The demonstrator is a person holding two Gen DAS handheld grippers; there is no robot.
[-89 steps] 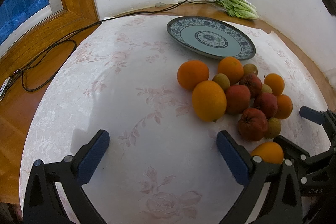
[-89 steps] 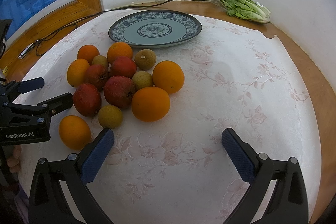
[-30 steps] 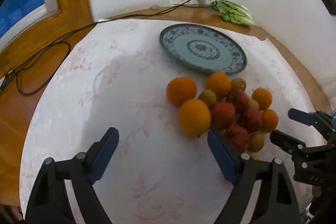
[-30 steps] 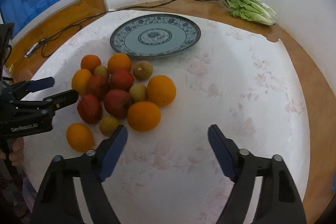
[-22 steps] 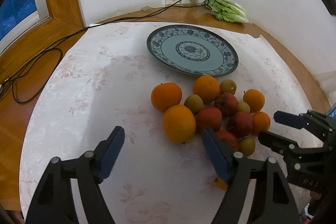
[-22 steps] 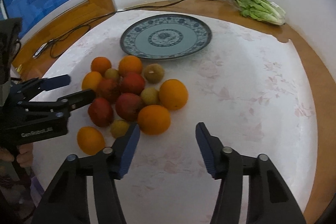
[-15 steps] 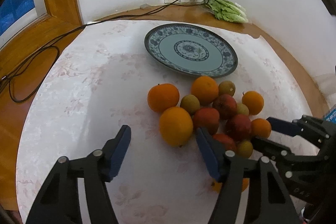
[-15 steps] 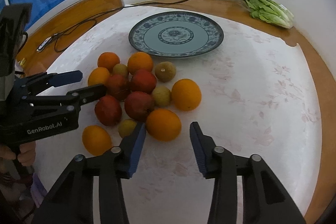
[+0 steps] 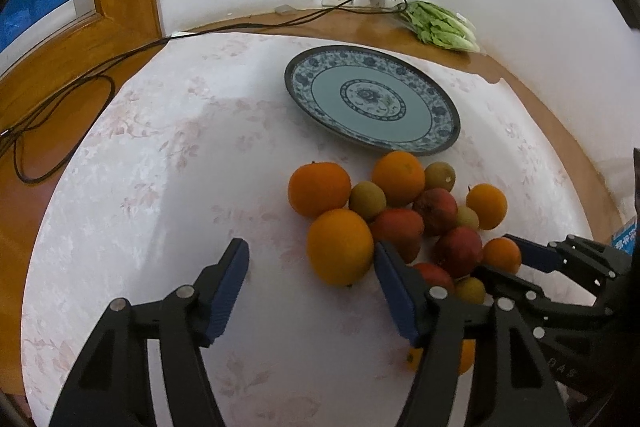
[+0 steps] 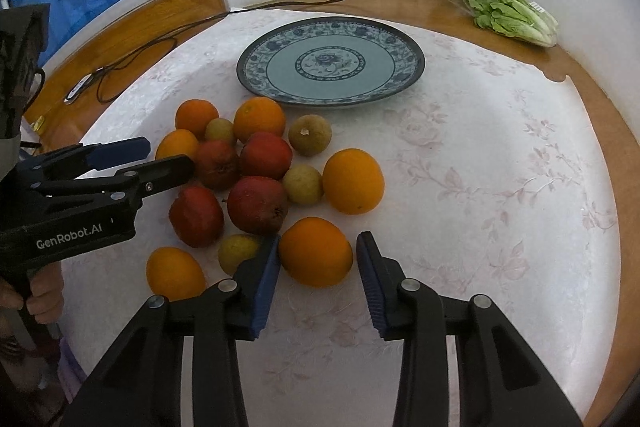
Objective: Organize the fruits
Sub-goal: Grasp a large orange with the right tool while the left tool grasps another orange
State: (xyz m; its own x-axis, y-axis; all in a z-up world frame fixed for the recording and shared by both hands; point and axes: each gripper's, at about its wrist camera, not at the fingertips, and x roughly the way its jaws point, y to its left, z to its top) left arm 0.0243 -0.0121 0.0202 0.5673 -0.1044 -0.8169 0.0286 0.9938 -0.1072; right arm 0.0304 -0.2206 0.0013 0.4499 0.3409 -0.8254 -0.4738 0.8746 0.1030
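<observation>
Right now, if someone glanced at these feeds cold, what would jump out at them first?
The heap of fruit on the pale floral tablecloth: oranges, red fruits and small greenish ones packed together. Just behind it sits an empty blue-patterned plate. In the foreground the right hand-held gripper, jaws having just narrowed, straddles the nearest orange, while the left hand-held gripper reaches in over the heap's left side.

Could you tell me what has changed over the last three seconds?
Both grippers' fingers have closed in: the right gripper now brackets the nearest orange, not visibly clamped; the left gripper holds nothing. The fruit pile and the empty plate stayed put.
</observation>
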